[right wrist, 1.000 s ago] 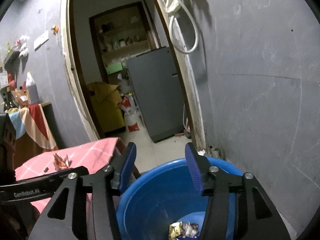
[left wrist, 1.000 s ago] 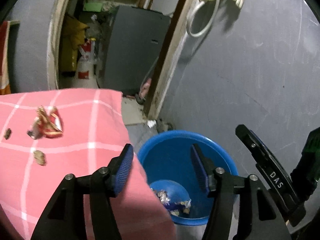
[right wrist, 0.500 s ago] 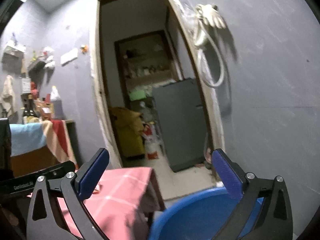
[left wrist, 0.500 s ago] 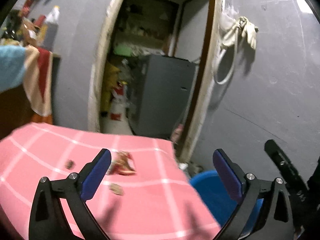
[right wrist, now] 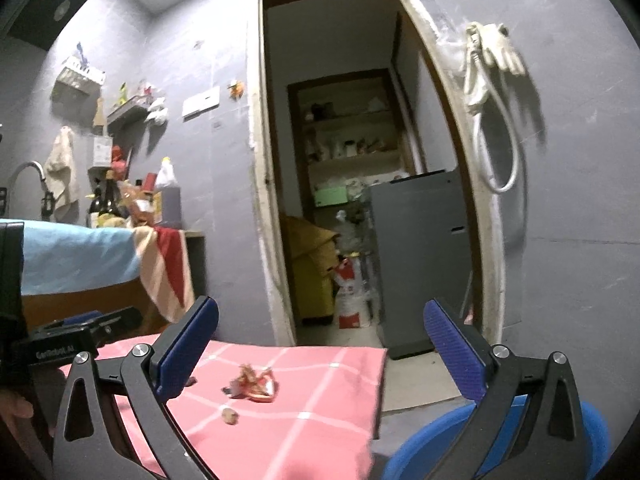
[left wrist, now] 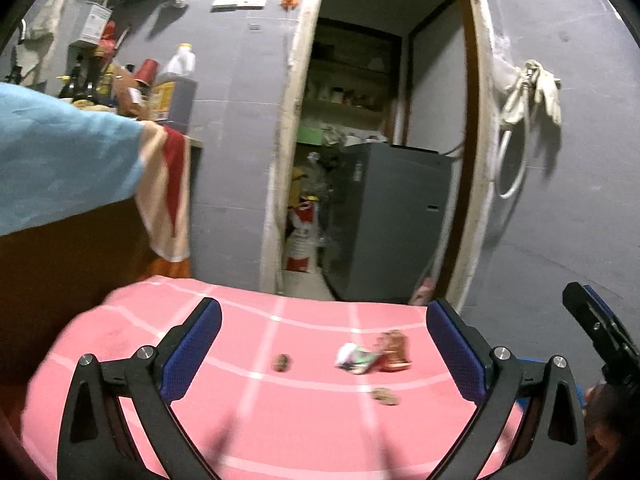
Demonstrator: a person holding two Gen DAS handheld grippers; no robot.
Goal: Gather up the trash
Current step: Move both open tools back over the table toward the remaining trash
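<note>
A crumpled red and white wrapper (left wrist: 376,356) lies on the pink checked tablecloth (left wrist: 280,420), with two small brown scraps (left wrist: 282,362) (left wrist: 386,396) near it. It also shows in the right wrist view (right wrist: 254,384) with a scrap (right wrist: 230,416). My left gripper (left wrist: 322,354) is open and empty above the cloth. My right gripper (right wrist: 320,354) is open and empty, over the table's right end. The blue bin (right wrist: 432,448) sits on the floor at the lower right.
An open doorway (right wrist: 352,200) with a grey fridge (right wrist: 420,256) is straight ahead. A counter with bottles and draped cloths (left wrist: 80,160) stands at left. A hose and gloves (right wrist: 492,100) hang on the grey wall at right.
Both grippers opened wide and swung up and left, away from the blue bin, toward the pink table. The wrapper now lies ahead of them.
</note>
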